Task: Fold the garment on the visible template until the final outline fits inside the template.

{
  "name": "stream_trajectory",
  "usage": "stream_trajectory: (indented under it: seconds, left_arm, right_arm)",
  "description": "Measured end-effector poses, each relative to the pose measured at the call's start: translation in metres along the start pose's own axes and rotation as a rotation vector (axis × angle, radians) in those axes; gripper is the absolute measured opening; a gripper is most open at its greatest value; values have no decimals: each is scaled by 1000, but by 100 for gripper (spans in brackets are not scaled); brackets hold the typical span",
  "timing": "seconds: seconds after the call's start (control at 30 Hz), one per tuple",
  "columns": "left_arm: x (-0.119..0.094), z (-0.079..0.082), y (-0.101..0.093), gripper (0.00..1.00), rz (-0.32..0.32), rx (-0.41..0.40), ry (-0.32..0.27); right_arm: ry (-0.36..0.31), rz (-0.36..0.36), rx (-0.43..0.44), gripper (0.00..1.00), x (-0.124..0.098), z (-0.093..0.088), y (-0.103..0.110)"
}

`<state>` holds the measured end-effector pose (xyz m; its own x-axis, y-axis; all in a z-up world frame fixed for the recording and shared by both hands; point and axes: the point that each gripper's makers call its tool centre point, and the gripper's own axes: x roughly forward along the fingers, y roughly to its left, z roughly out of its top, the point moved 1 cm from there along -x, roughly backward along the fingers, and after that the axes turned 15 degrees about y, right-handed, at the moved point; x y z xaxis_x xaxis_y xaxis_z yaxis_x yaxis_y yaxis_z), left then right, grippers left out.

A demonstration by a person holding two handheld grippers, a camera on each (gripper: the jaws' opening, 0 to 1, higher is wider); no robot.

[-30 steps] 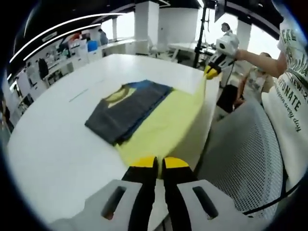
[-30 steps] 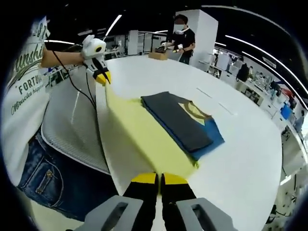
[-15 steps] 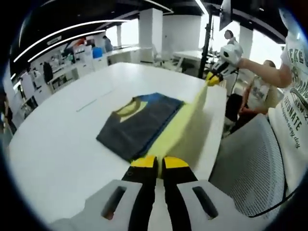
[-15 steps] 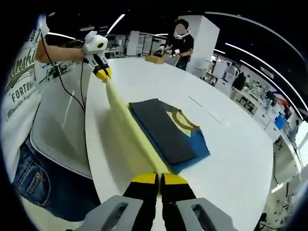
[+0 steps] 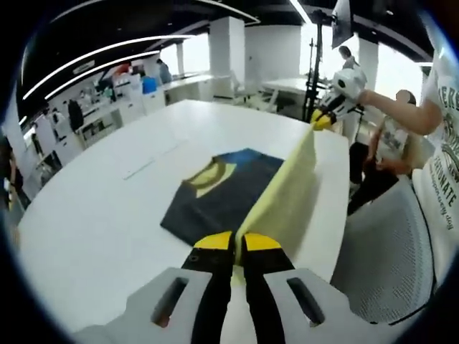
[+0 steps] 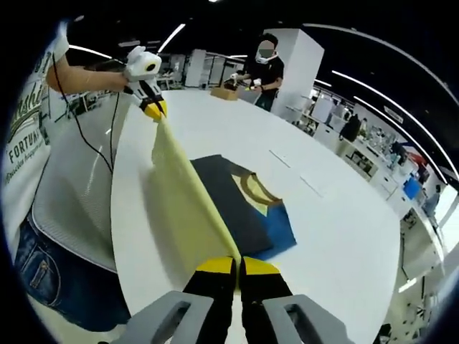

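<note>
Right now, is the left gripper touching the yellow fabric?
Touching: in the left gripper view the left gripper is shut on the yellow fabric's edge, lifting it.

We see a big open room with a dark ceiling [image 6: 215, 18] and long thin strips of light [image 5: 93, 54] on it. A white square pillar [image 5: 228, 43] stands at the back, near bright windows [image 5: 192, 50]. Rows of desks [image 5: 107, 115] run along one side — people stand there. A wide white table [image 6: 344, 208] fills the middle, and a grey mesh chair [image 5: 391, 244] is just beside its edge.
</note>
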<state>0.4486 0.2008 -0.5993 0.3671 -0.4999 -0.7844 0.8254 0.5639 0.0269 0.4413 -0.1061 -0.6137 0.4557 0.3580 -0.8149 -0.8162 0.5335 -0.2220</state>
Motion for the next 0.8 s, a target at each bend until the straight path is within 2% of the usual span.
stream_trajectory:
  seconds: [0.5,0.8]
  left_arm:
    - [11,21,39,1,14,26,-25]
    - [19,40,61,1,55,23,-61]
  right_arm:
    - [-5,-47,-28,0,10,16,-33]
    - [1,-104,-21,0,18,24,-59]
